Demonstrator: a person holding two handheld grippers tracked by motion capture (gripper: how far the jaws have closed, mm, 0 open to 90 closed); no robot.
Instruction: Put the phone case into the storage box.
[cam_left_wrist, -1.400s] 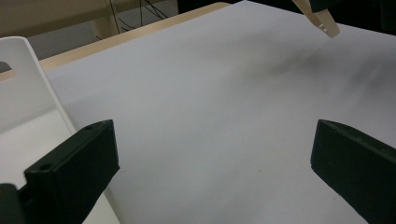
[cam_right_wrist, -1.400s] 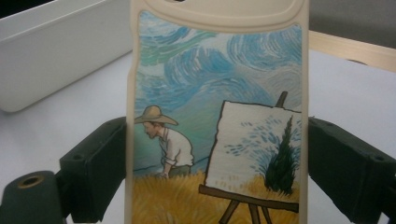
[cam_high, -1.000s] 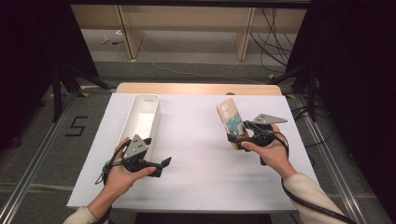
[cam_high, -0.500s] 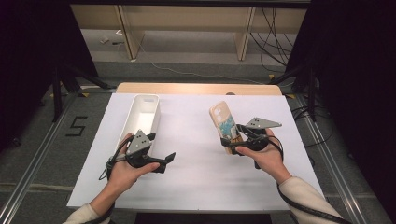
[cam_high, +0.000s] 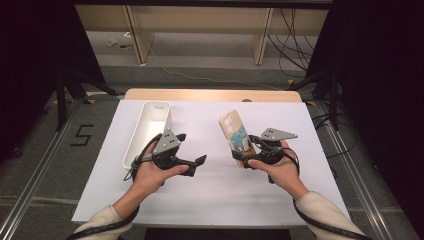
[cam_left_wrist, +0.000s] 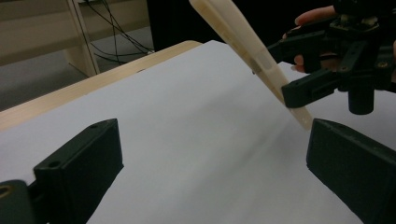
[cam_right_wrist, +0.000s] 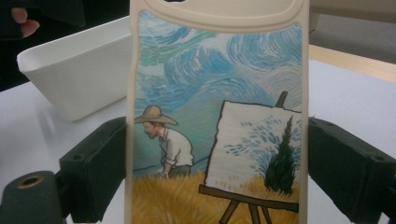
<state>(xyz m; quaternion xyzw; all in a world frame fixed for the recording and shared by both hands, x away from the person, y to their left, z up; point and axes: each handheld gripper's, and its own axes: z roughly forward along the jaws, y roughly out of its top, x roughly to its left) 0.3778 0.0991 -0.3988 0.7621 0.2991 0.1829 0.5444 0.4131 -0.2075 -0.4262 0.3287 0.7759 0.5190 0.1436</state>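
Note:
A cream phone case (cam_high: 234, 131) with a painted scene of a man at an easel stands tilted above the white table. My right gripper (cam_high: 242, 152) is shut on its lower end. In the right gripper view the phone case (cam_right_wrist: 215, 102) sits between the two jaws, which press on its side edges. My left gripper (cam_high: 196, 163) hovers left of it, open and with nothing held, pointing toward the case. In the left gripper view the phone case (cam_left_wrist: 243, 46) shows edge-on at upper right, held by the right gripper (cam_left_wrist: 299, 70), and the left gripper (cam_left_wrist: 212, 163) has its jaws wide apart.
A long white tray (cam_high: 146, 131) lies at the table's left, just behind my left hand; its wall (cam_right_wrist: 70, 70) also appears in the right gripper view. White paper (cam_high: 210, 200) covers the table, with a wooden edge (cam_high: 210, 95) at the back.
My right gripper has carried the phone case leftward toward the table's middle. My left gripper has shifted right and slightly forward, closing the gap between them.

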